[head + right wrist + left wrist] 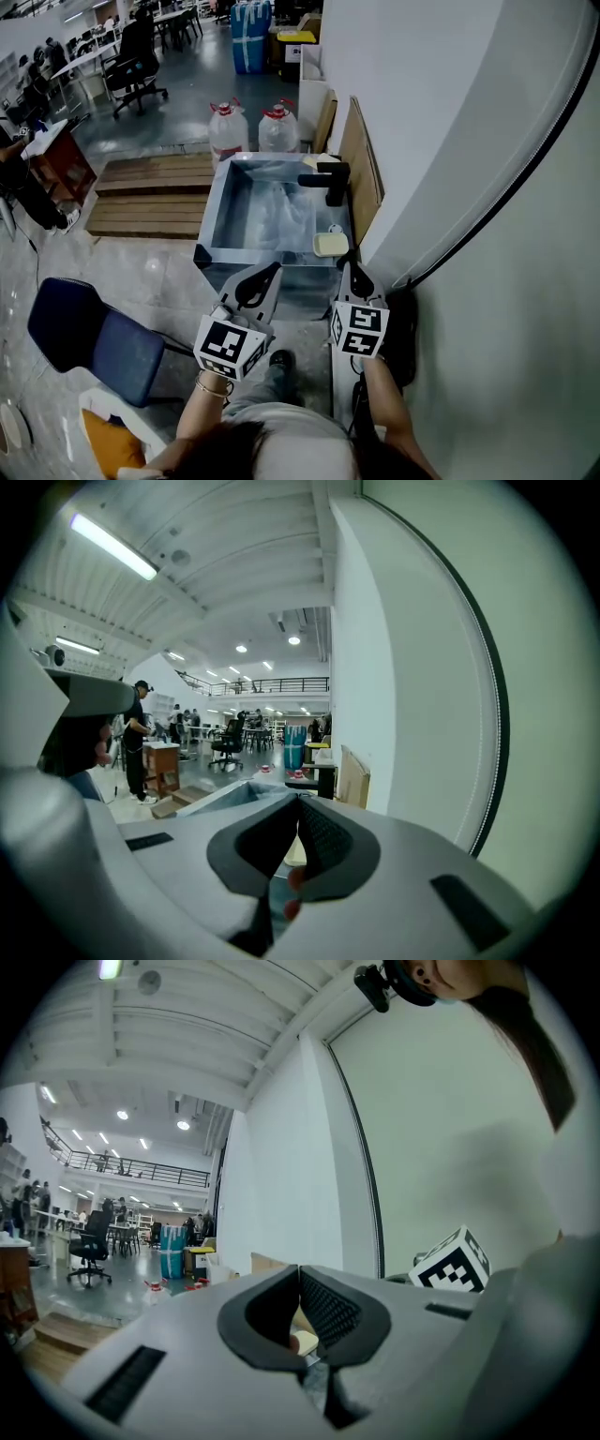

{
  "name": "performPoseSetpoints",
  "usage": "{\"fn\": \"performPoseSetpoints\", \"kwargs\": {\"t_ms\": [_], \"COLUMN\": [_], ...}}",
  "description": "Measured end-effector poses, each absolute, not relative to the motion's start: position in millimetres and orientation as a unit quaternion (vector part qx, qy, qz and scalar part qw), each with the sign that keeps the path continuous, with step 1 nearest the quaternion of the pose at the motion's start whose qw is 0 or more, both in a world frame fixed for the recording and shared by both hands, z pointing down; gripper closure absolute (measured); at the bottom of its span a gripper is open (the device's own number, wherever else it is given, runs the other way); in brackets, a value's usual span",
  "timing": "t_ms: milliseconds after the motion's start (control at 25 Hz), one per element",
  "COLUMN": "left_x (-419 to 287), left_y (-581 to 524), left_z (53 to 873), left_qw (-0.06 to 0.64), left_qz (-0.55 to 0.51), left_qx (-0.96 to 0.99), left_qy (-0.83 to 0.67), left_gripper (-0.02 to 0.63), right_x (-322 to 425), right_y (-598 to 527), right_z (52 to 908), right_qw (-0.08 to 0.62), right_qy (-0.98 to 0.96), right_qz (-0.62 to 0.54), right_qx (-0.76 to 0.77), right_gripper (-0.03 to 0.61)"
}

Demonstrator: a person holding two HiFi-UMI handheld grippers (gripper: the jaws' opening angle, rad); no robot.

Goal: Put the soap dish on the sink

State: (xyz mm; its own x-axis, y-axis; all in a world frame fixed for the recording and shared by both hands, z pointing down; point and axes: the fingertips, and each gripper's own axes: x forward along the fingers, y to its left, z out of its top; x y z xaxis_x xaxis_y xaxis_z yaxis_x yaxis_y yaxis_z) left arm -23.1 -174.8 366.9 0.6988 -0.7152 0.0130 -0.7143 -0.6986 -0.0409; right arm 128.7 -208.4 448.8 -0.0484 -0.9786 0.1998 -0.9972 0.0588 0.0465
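The pale yellow soap dish [330,244] rests on the near right corner of the metal sink [214,220], just in front of the black faucet [330,180]. My left gripper [265,275] hangs at the sink's near edge, left of the dish, with its jaws shut and empty. My right gripper [348,269] sits just below the dish, a short gap away from it, also shut with nothing in it. In the left gripper view [300,1271] and the right gripper view [298,802] the black pads meet at the tips.
Two water bottles [228,127] with red caps stand behind the sink. A wooden pallet [150,192] lies to its left. A brown board [361,169] leans on the white wall at the right. A blue chair [89,337] stands at my left side.
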Motion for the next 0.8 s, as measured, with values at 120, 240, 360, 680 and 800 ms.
{"fn": "performPoseSetpoints", "kwargs": {"t_ms": [120, 240, 360, 680, 800], "left_x": [-22.4, -20.0, -19.4, -21.7, -22.1], "left_y": [-165.0, -157.6, -149.7, -136.2, -131.9], "left_z": [364.5, 359.7, 356.2, 357.4, 358.5], "left_qw": [0.018, 0.023, 0.027, 0.028, 0.025], "left_qz": [-0.014, -0.009, -0.006, -0.009, -0.012], "left_qx": [-0.92, -0.92, -0.919, -0.918, -0.918], "left_qy": [0.39, 0.392, 0.394, 0.396, 0.395], "left_gripper": [0.604, 0.604, 0.604, 0.604, 0.604], "right_x": [125.8, 122.2, 117.5, 107.7, 105.4], "right_y": [-191.2, -175.9, -160.5, -132.5, -123.4], "right_z": [432.0, 416.6, 402.3, 382.6, 376.7], "right_qw": [0.074, 0.06, 0.048, 0.038, 0.034], "right_qy": [-0.726, -0.732, -0.737, -0.746, -0.747], "right_qz": [0.041, 0.028, 0.016, -0.009, -0.015], "right_qx": [0.682, 0.678, 0.674, 0.665, 0.664], "right_gripper": [0.552, 0.552, 0.552, 0.552, 0.552]}}
